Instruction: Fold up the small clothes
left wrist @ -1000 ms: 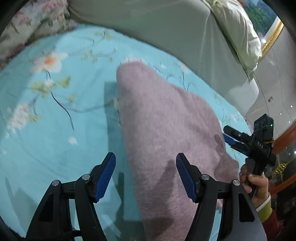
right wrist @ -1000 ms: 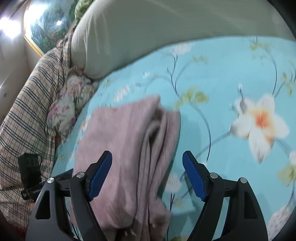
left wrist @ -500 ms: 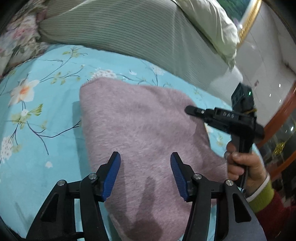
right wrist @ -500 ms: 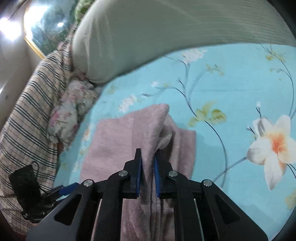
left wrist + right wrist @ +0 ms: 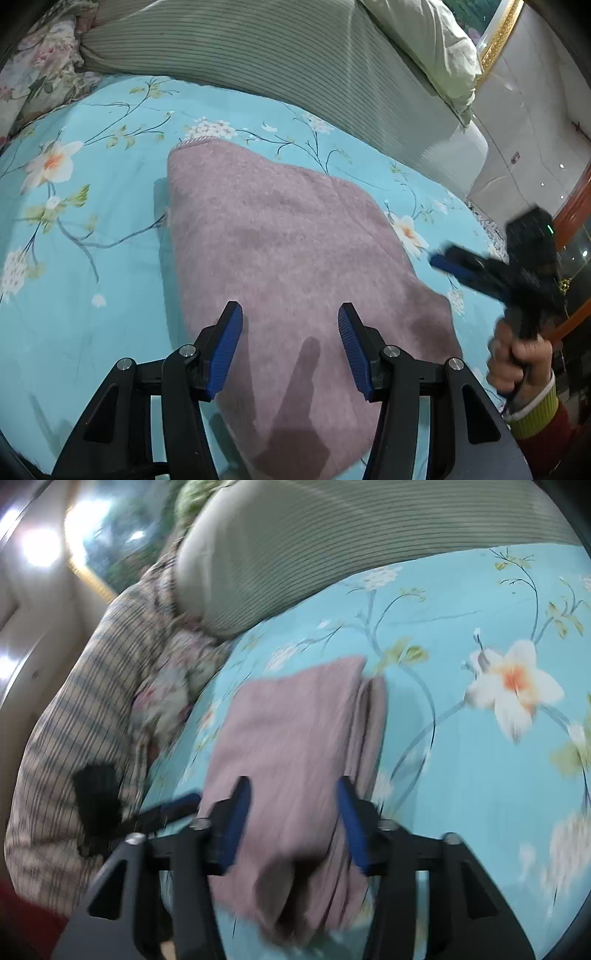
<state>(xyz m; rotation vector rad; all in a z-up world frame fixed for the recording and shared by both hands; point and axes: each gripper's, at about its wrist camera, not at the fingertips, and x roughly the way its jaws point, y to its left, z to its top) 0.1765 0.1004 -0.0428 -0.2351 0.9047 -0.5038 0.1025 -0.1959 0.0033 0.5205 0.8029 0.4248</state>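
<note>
Left hand-held gripper [image 5: 290, 341] hovers released over a folded mauve garment [image 5: 291, 266] on the bed [image 5: 92, 236]. Right view alone shows its stacked layered edge [image 5: 369, 738]; right hand-held gripper [image 5: 293, 821] has just been opening, released.

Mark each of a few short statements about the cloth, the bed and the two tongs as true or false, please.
1. The pink cloth lies folded on the blue flowered sheet. True.
2. The left tongs are shut on the cloth. False: their jaws stand apart above it, pressing nothing.
3. The right tongs are open. True: the jaws have just been opening, with the cloth seen between them, not pinched.
4. A striped grey-green cushion lies at the far edge of the sheet. True.
5. The sheet is plain white. False: it is blue with flowers.
</note>
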